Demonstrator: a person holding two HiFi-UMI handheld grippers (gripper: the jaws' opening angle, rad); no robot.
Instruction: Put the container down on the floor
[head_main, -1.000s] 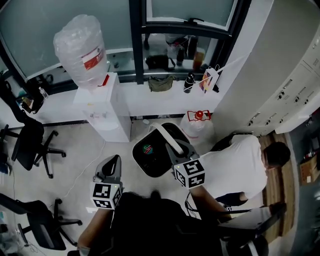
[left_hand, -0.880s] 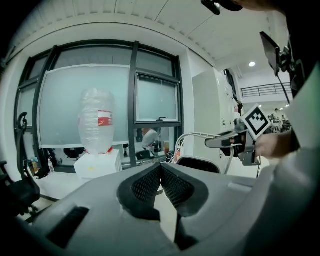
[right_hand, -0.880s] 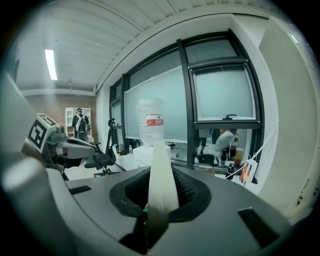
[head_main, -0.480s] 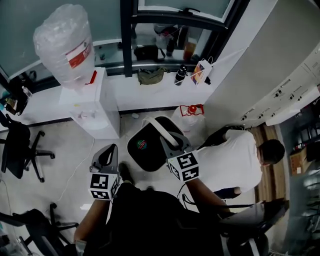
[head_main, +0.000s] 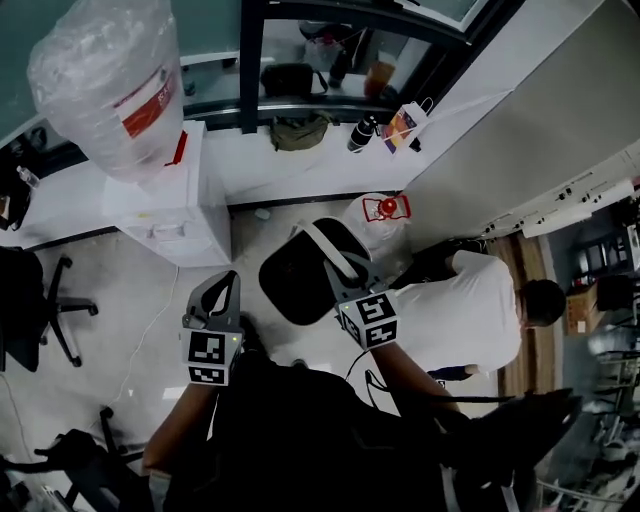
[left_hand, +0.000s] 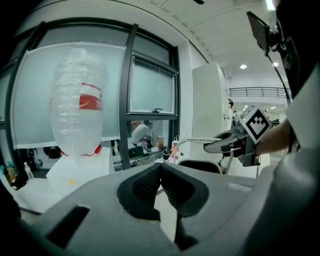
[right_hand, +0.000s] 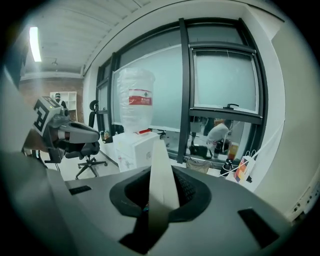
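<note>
Two grippers in play, one job: get the container down onto the floor.

Step in hand, as I judge it: the carry and lower. The container hangs from my right tool and I cannot tell whether its base has met the tiles yet.

Count, left to right:
- Office chairs: two, both at the left edge and only partly in view.
- Water dispenser: one, white, with one big clear bottle upended on it.
- Left gripper: one, jaws together with nothing between them. It is idle, beside the container and not touching it.
- Container: one, round and black, over open floor in front of the dispenser, with one white handle arched above it.
- Right gripper: one, clamped on that handle; the white band runs straight up between the pads.
- Small jug: one, red cap, standing on the floor just past the container.
- Person: one, white shirt, crouched at the right by the cabinets.

Next move, my reckoning: lower straight down and keep the grip until the base sits flat. Then part the jaws and let the handle drop. Watch the jug and the crouched person nearby.
</note>
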